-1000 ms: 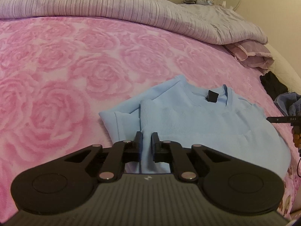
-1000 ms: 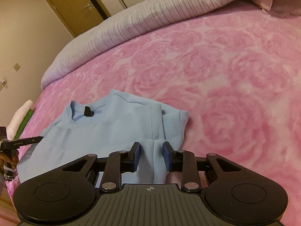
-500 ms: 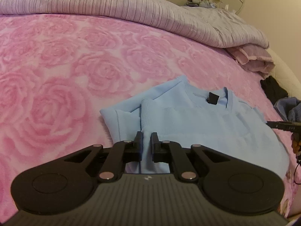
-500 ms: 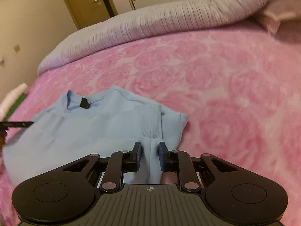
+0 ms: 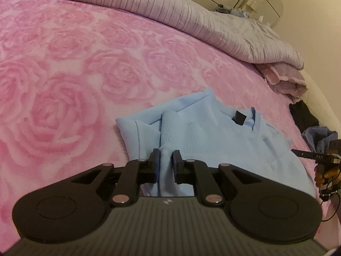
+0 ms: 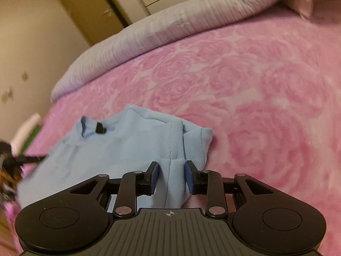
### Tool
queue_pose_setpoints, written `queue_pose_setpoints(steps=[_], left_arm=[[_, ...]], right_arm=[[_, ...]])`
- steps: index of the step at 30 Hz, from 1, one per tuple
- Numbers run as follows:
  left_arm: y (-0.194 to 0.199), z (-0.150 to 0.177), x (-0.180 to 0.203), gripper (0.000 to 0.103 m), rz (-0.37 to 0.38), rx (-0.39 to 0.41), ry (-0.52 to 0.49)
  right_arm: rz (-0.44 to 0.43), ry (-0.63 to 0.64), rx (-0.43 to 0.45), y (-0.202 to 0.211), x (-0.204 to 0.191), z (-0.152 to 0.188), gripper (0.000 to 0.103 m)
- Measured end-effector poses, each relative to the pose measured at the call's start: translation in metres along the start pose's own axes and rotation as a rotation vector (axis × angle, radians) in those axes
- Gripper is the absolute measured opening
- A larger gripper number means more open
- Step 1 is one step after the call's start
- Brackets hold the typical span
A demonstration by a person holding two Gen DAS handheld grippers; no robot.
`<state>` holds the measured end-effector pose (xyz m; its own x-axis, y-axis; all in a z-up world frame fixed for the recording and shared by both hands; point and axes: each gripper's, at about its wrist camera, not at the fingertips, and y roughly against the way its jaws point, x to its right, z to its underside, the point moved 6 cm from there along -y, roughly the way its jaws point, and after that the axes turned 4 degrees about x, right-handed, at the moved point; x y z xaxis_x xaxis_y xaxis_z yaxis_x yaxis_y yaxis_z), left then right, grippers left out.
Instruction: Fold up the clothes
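Observation:
A light blue sweater [image 5: 223, 140] [image 6: 119, 149] lies on the pink rose blanket [image 5: 64, 85], collar with its black tag away from me and one ribbed cuff folded across the body. My left gripper [image 5: 166, 156] pinches a raised fold at the sweater's near edge, and its jaws are opening slightly. In the right wrist view my right gripper [image 6: 170, 169] straddles a fold of the same near edge. Its jaws are opening, and the blue pads [image 6: 153, 177] stand off the cloth. A hand [image 5: 326, 175] holding the other gripper shows at the right edge.
A lilac striped duvet [image 5: 191, 15] [image 6: 170, 27] is rolled along the bed's far side, with folded pink bedding [image 5: 285, 81] beside it. Dark clothes [image 5: 302, 115] and a grey-blue garment [image 5: 319, 136] lie at the right edge. A door [image 6: 85, 10] is behind.
The right jaws narrowed onto the fold half a second ago and now stand wider apart. The left gripper keeps its pinch, its jaws a touch wider. The sweater has not shifted.

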<state>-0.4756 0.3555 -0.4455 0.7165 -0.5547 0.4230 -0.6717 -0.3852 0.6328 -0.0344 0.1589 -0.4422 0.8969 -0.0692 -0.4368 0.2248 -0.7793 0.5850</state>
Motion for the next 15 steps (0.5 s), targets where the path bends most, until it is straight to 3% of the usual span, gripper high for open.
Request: queue_pose_setpoints(steps=[8, 9, 11, 15], left_arm=[[0.000, 0.002, -0.001, 0.006, -0.002, 0.005, -0.004], [0.002, 0.002, 0.000, 0.006, -0.004, 0.009, -0.008], [0.007, 0.002, 0.003, 0.004, -0.009, 0.019, -0.016], [0.023, -0.001, 0.012, 0.003, -0.018, 0.067, -0.062]], right_arm=[[0.005, 0.040, -0.010, -0.008, -0.002, 0.004, 0.032], [0.004, 0.034, -0.011, -0.007, -0.002, 0.005, 0.030], [0.018, 0.049, -0.011, -0.002, -0.006, 0.007, 0.011], [0.053, 0.114, 0.025, 0.011, -0.019, 0.007, 0.003]])
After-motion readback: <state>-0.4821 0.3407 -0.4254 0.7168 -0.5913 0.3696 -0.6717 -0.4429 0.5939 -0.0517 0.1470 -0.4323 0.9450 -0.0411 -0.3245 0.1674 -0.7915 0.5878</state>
